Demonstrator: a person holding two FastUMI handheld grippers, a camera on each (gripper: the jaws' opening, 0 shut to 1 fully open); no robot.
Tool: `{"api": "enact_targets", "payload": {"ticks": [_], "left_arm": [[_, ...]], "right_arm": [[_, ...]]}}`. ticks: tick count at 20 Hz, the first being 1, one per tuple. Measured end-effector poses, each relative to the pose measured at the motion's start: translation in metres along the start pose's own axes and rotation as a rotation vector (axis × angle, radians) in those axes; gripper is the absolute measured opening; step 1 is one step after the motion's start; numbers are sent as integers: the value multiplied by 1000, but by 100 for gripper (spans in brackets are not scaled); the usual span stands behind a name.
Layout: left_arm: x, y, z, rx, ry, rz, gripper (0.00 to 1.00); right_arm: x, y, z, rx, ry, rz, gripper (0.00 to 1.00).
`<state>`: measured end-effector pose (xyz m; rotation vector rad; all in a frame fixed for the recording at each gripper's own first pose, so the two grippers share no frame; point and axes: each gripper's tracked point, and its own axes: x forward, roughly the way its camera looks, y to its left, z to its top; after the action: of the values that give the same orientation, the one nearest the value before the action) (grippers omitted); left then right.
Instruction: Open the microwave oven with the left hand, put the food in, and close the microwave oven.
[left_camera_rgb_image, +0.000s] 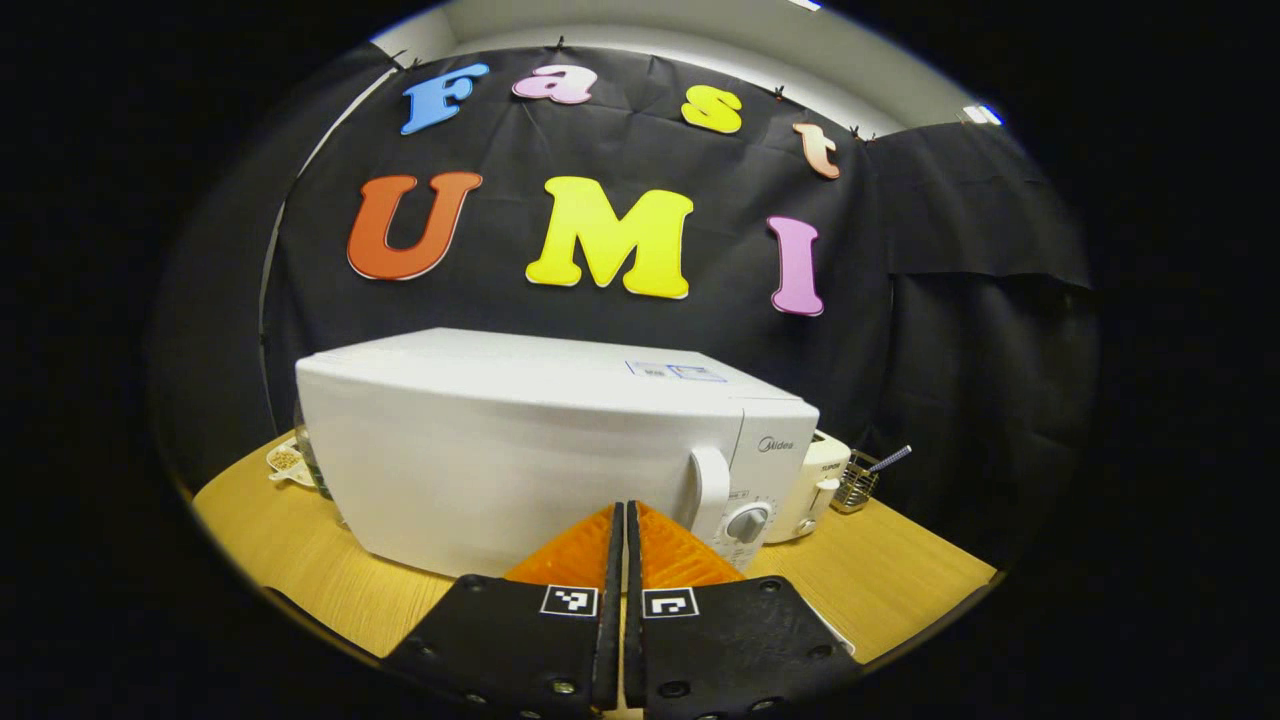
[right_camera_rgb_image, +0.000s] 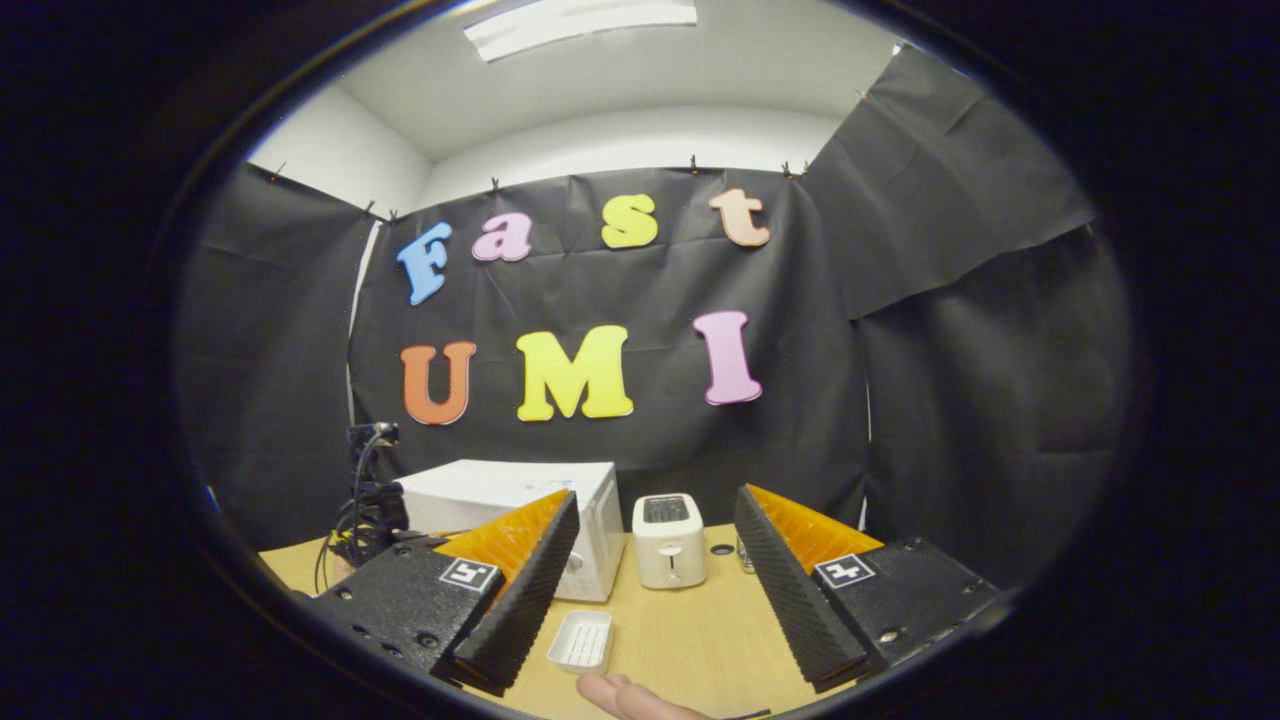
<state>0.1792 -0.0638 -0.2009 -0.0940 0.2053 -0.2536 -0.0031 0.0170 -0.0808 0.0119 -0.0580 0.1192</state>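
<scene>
Your left gripper (left_camera_rgb_image: 625, 520), clenched empty, faces the microwave (left_camera_rgb_image: 520, 450): hook its rigid door handle (left_camera_rgb_image: 708, 490), which pulls stiffly; your right gripper (right_camera_rgb_image: 650, 560) hangs released.

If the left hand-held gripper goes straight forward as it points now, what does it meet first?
Most likely the microwave oven: the left hand-held gripper, fingers shut together, points at the closed door's lower front, just left of the door handle. Depth is unclear.
</scene>
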Motion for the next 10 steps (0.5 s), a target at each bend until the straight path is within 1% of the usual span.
{"api": "enact_targets", "payload": {"ticks": [1,2,3,4,5,6,7,8,9,10], "left_arm": [[-19,-1,8,14,-7,3,20],[-30,-9,14,20,-10,-13,45],[-46,-11,17,28,-5,-9,41],[-61,-14,20,35,0,-13,39],[-75,-17,22,40,14,-19,43],[-89,-21,25,41,22,-19,52],[-102,-21,31,47,18,-9,86],[-116,-20,38,55,5,9,94],[-131,-19,44,63,-10,28,97],[-145,-17,49,70,-19,47,97]], "right_arm": [[-8,2,2,3,-1,-2,100],[-15,5,3,7,4,0,100],[-23,8,0,17,10,10,89],[-30,12,1,25,11,20,89],[-37,15,2,33,12,27,100],[-44,18,4,36,11,33,99],[-50,18,5,39,6,36,99],[-57,19,7,42,3,34,89],[-62,20,9,41,-1,33,89],[-67,20,11,37,-5,28,99]]}}
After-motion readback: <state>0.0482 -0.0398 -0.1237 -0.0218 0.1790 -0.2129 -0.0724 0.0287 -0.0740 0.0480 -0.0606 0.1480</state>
